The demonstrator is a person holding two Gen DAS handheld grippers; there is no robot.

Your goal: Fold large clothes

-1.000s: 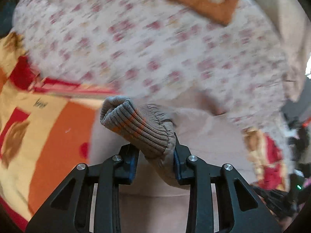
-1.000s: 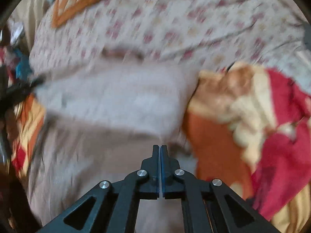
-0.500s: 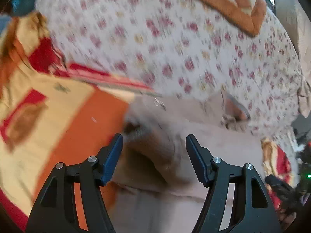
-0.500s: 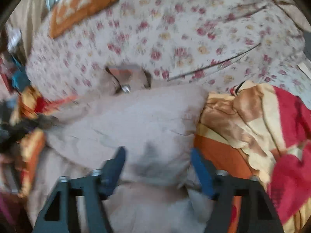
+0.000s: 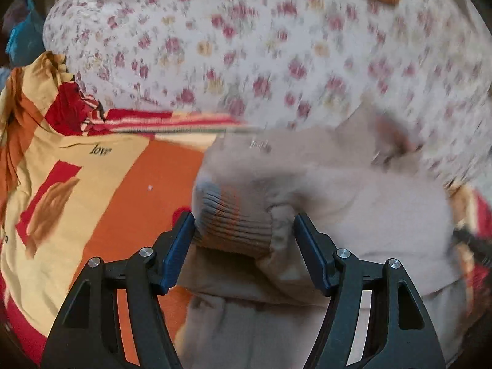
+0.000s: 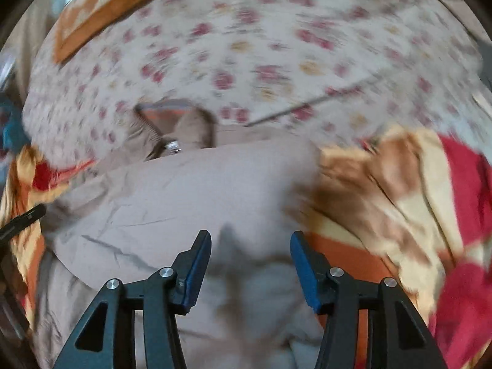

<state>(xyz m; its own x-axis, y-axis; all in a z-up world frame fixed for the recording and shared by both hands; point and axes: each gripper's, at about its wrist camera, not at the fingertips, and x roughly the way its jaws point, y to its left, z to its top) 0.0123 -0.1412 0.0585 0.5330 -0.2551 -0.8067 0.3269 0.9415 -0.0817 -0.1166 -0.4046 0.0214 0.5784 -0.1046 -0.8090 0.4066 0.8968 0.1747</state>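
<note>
On my left view the orange blanket (image 5: 101,190) reads "love", my left gripper (image 5: 244,240) gapes around the beige jacket's (image 5: 369,203) ribbed cuff (image 5: 233,218), unpinched, and my right gripper (image 6: 250,255) hangs apart over the jacket on the bed.

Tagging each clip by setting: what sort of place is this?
Most likely a bedroom: a beige jacket lies on a bed with a floral bedsheet, an orange-and-red blanket and an orange patterned pillow.
</note>
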